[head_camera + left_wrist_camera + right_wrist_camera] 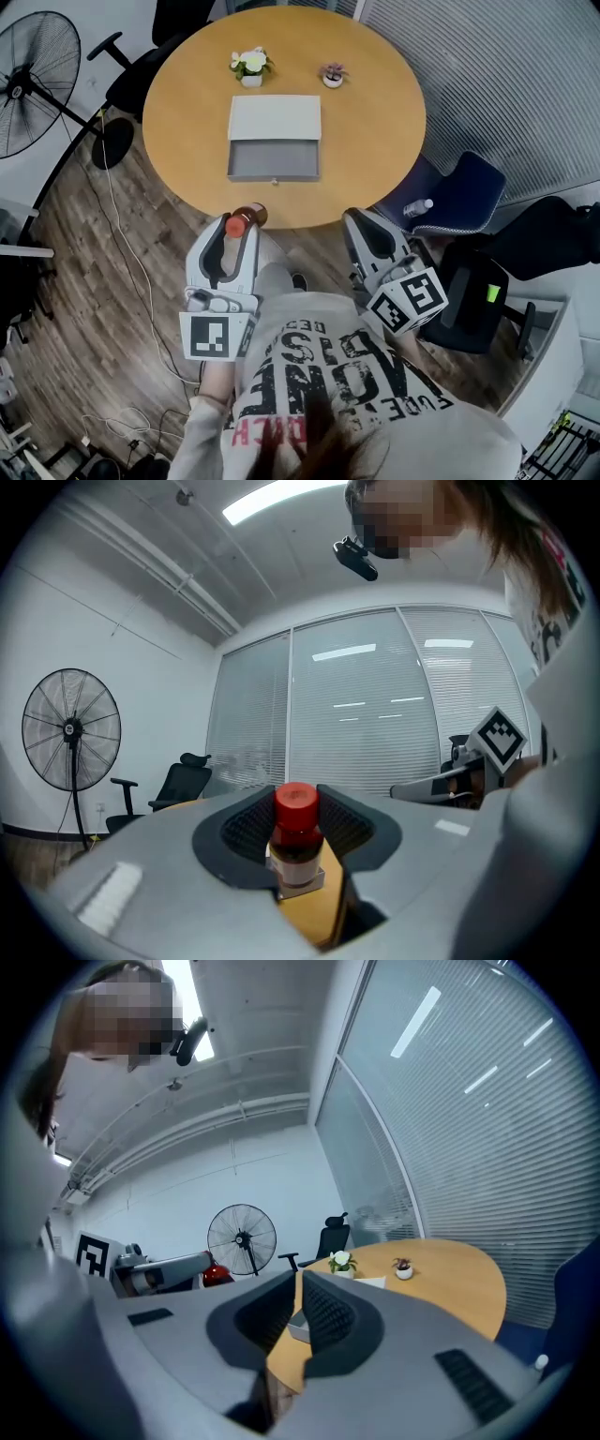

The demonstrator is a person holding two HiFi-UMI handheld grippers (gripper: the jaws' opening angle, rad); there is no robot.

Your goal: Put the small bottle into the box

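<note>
My left gripper (230,240) is shut on a small bottle (239,223) with a red cap and dark brown contents, held at the near edge of the round table. In the left gripper view the bottle (298,841) stands upright between the black pads (246,832), cap up. The box (274,159) lies open in the middle of the table, its white lid (275,117) folded back behind the grey tray. My right gripper (361,220) hangs off the table's near right side, shut with nothing in it, and its pads (323,1312) almost meet.
The wooden table (375,112) carries two small potted plants, one (250,66) white-flowered and one (333,74) pinkish, behind the box. A standing fan (33,80) is at the far left. A blue chair (464,192) with a plastic bottle (418,207) stands at the right. Cables cross the floor.
</note>
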